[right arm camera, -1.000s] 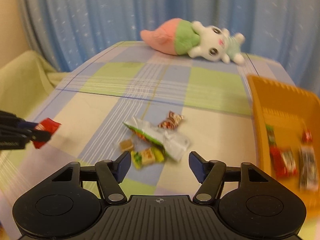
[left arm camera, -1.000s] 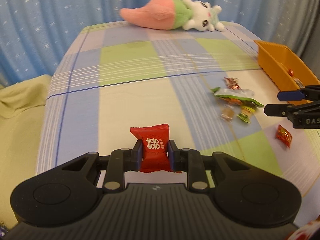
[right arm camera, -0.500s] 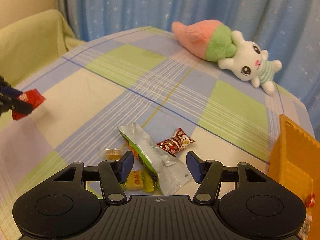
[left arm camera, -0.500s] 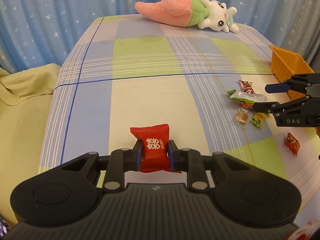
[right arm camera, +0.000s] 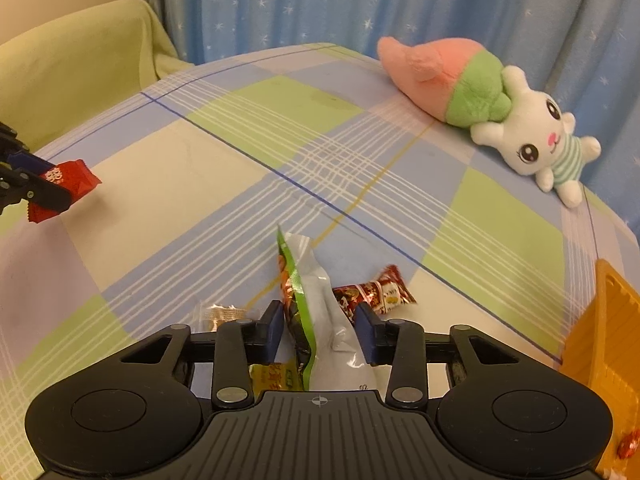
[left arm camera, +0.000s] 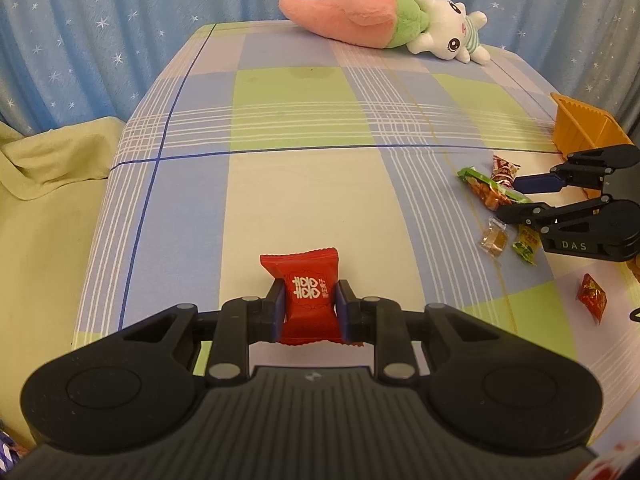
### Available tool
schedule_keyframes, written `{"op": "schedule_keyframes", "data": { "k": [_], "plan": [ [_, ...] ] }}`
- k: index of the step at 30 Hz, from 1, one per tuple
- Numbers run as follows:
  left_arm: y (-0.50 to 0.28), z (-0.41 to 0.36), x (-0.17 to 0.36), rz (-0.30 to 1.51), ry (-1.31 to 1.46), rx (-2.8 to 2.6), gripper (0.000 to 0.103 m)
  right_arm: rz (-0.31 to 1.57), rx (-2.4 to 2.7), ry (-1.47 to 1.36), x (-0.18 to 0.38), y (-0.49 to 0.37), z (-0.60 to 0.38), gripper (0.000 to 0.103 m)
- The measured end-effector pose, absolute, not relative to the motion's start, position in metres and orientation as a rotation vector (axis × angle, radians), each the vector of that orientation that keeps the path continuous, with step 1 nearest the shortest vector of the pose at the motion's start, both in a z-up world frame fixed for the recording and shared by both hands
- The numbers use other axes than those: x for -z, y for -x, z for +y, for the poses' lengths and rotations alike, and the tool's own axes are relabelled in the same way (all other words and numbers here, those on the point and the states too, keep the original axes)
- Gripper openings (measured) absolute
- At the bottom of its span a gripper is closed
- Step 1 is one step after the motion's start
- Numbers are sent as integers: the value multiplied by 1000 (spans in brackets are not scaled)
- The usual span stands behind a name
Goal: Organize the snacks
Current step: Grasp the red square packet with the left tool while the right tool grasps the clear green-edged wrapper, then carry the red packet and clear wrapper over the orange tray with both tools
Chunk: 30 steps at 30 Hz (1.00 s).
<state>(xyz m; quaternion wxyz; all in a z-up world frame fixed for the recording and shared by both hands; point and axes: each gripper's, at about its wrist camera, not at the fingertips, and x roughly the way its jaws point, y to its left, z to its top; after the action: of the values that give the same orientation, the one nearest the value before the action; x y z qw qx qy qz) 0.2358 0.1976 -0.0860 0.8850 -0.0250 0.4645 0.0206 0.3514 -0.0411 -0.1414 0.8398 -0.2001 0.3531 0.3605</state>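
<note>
While the left gripper (left arm camera: 310,306) pinched a red candy packet (left arm camera: 308,300) tightly between its blue pads, holding it clear above the checked tablecloth (left arm camera: 304,184), the right gripper (right arm camera: 320,330) sat low over a small heap of snacks. Its jaws had just been closing around a long green-and-silver snack bag (right arm camera: 316,312), which lay between the pads; the left pad looked to be against the bag's edge, but whether the right pad touched it could not be told. Just left of that bag lay a clear-wrapped toffee (right arm camera: 222,314), and under the gripper a yellow-green sweet (right arm camera: 276,376) showed. Just right of the bag rested a dark red twist-wrapped candy (right arm camera: 376,294). Off alone near the cloth's right edge lay a small red foil sweet (left arm camera: 592,298). An orange basket (right arm camera: 612,360) stood at the right side of the table, with a red sweet inside. Farther back, a pink-and-green plush bunny (right arm camera: 480,108) lay on the cloth, before a blue starred curtain (right arm camera: 360,4).
</note>
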Motion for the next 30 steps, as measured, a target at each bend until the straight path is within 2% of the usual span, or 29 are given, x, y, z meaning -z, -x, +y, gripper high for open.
{"op": "schedule_keyframes", "data": {
  "k": [8, 30],
  "plan": [
    [-237, 198, 84, 962, 59, -57, 23, 764, -776, 394, 138, -348, -36, 29],
    [-220, 178, 55, 894, 53, -15, 23, 777, -669, -16, 86, -326, -101, 28]
  ]
}}
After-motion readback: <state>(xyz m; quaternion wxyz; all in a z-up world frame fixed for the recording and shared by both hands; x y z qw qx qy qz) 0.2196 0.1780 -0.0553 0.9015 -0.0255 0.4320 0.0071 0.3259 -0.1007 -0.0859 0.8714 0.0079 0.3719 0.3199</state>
